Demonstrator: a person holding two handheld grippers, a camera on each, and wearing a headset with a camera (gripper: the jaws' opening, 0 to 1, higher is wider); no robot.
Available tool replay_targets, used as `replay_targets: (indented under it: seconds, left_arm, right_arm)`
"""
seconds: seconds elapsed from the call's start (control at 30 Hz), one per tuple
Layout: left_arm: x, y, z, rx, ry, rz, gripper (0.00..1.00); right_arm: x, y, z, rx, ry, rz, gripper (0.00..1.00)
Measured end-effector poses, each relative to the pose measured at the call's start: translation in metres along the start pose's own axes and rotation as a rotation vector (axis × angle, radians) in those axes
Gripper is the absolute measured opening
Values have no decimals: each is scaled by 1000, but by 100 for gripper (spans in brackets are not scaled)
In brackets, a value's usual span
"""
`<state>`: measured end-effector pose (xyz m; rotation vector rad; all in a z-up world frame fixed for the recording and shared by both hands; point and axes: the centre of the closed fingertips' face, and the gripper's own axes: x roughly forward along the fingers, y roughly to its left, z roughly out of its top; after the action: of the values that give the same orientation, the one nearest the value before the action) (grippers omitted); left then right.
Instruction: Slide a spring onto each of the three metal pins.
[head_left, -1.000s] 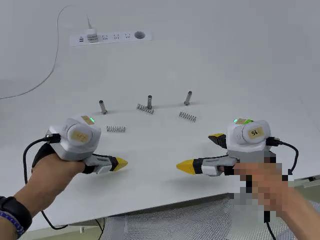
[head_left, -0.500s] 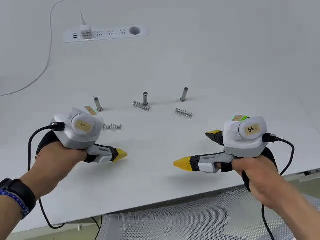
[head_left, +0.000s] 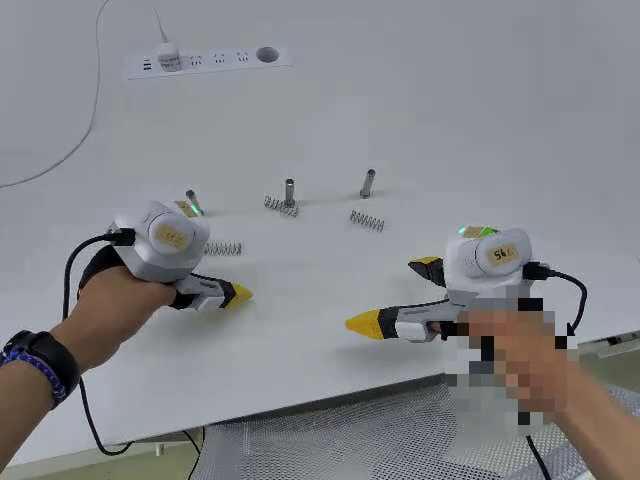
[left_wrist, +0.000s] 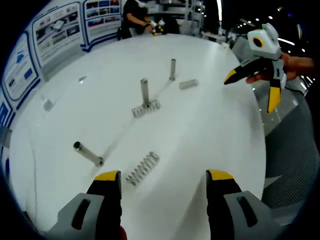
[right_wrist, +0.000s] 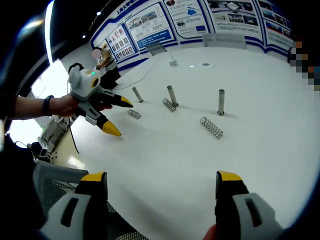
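Note:
Three metal pins stand upright in a row: left pin (head_left: 190, 200), middle pin (head_left: 290, 190), right pin (head_left: 368, 183). A spring lies near each: left spring (head_left: 222, 248), middle spring (head_left: 275, 206) touching its pin's base, right spring (head_left: 366, 221). My left gripper (head_left: 213, 254) is open beside the left spring, which lies just ahead of its left jaw as the left spring (left_wrist: 142, 167). My right gripper (head_left: 392, 294) is open and empty, well short of the right spring (right_wrist: 211, 127).
A white power strip (head_left: 208, 60) with a plugged cable lies at the table's far edge. The table's front edge (head_left: 330, 390) runs just behind both grippers. Display boards and a person show far behind the table (left_wrist: 137, 12).
My left gripper has moved forward, closer to the left spring. The right gripper has hardly moved. The head camera has shifted slightly.

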<state>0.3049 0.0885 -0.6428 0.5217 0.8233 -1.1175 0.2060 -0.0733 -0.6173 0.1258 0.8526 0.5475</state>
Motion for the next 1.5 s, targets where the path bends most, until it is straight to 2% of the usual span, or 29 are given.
replay_targets:
  seconds: [0.07,0.4,0.53,0.67,0.77,0.8,0.97,1.1,1.17,1.2,1.3,1.37,1.5]
  left_arm:
    - [1,0,-1,19,9,-4,67]
    - [2,-7,-4,37,14,-26,53]
    - [2,-8,-5,58,19,-27,42]
    - [3,-4,-10,67,39,-5,35]
    - [5,-1,-11,53,47,11,30]
    - [7,0,-11,36,42,12,29]
    - [8,2,-10,20,36,32,26]
    - [9,15,-10,-66,12,72,17]
    - [9,20,-12,-90,14,86,11]
    - [11,19,-12,-108,11,76,11]
    - [12,18,-12,-91,7,74,11]
    - [11,18,-12,-149,-13,69,11]
    - [4,11,-15,-176,-12,60,10]
  right_arm:
    - [0,0,0,3,-1,-1,91]
    - [2,0,1,1,2,2,91]
    - [2,1,2,1,1,5,90]
    - [2,1,3,0,-2,5,90]
    - [2,2,5,2,-7,5,90]
    - [2,2,5,1,-7,5,90]
    - [2,4,4,1,-10,6,90]
    - [1,3,3,4,-12,3,90]
    - [0,3,3,9,-15,1,90]
    - [0,3,4,10,-16,0,90]
    - [1,6,7,26,-32,11,88]
    - [0,9,10,42,-49,22,87]
    - [1,12,11,18,-40,27,85]
